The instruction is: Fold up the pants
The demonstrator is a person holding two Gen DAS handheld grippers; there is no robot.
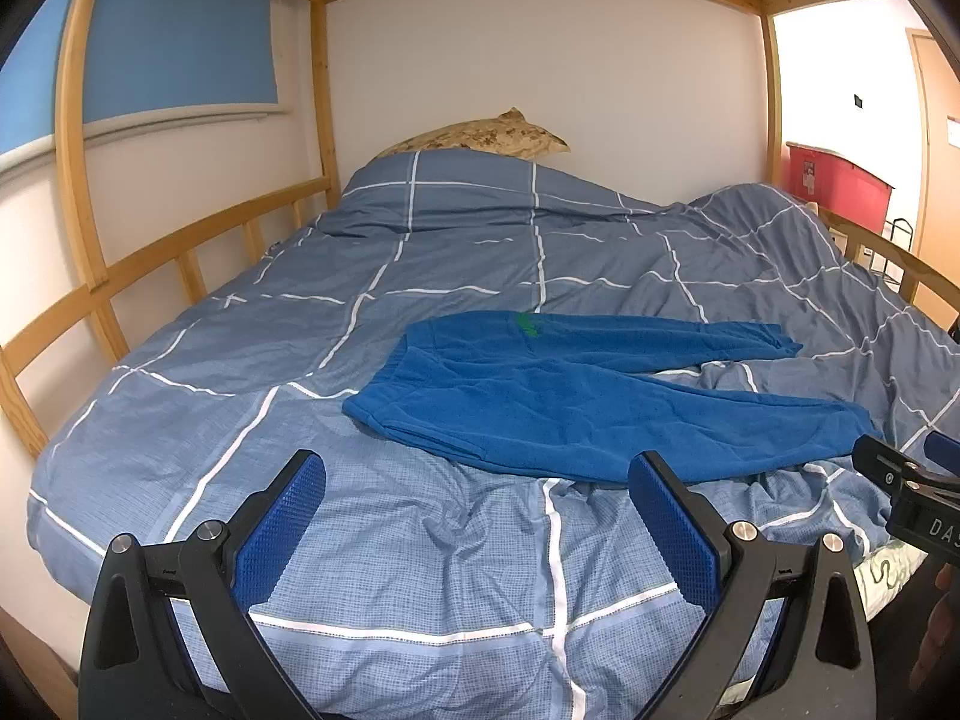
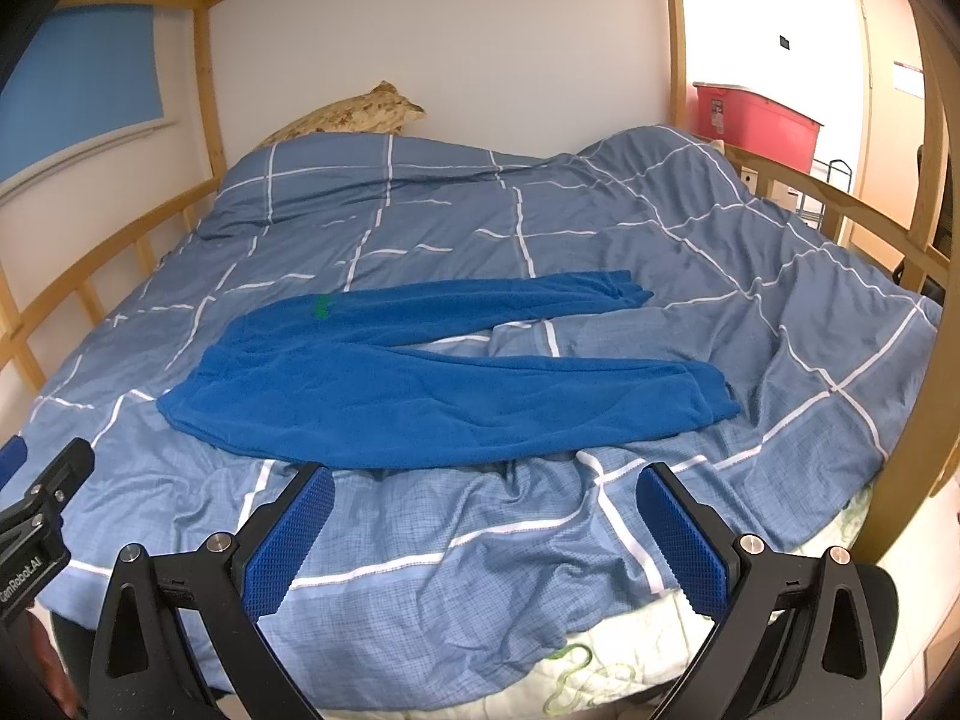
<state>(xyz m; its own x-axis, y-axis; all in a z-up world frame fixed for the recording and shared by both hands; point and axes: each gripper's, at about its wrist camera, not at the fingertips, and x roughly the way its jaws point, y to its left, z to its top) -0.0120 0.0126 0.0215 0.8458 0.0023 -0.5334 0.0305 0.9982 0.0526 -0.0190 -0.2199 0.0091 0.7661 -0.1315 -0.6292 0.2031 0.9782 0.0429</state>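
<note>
Nearest me, my left gripper [image 1: 477,468] and right gripper [image 2: 483,480] both hang with fingers spread wide, holding nothing, just short of the pants [image 2: 420,396]. The blue pants lie flat on the bed's checked duvet [image 2: 600,228], waistband left, both legs running right and slightly parted. Farther off sit a tan pillow [image 2: 354,111] and a red bin [image 2: 756,120].

Pillow [image 1: 480,135]: lower part hidden under the duvet [image 1: 420,252]; red storage bin [image 1: 834,180]: label too small to read, base hidden behind the bed rail [image 1: 900,258]; right tongs' body [image 1: 918,498]: cut off by the left view's edge, lettering partly legible; pale sheet [image 2: 600,660]: print indistinct; pants [image 2: 420,390]: green mark unreadable.
</note>
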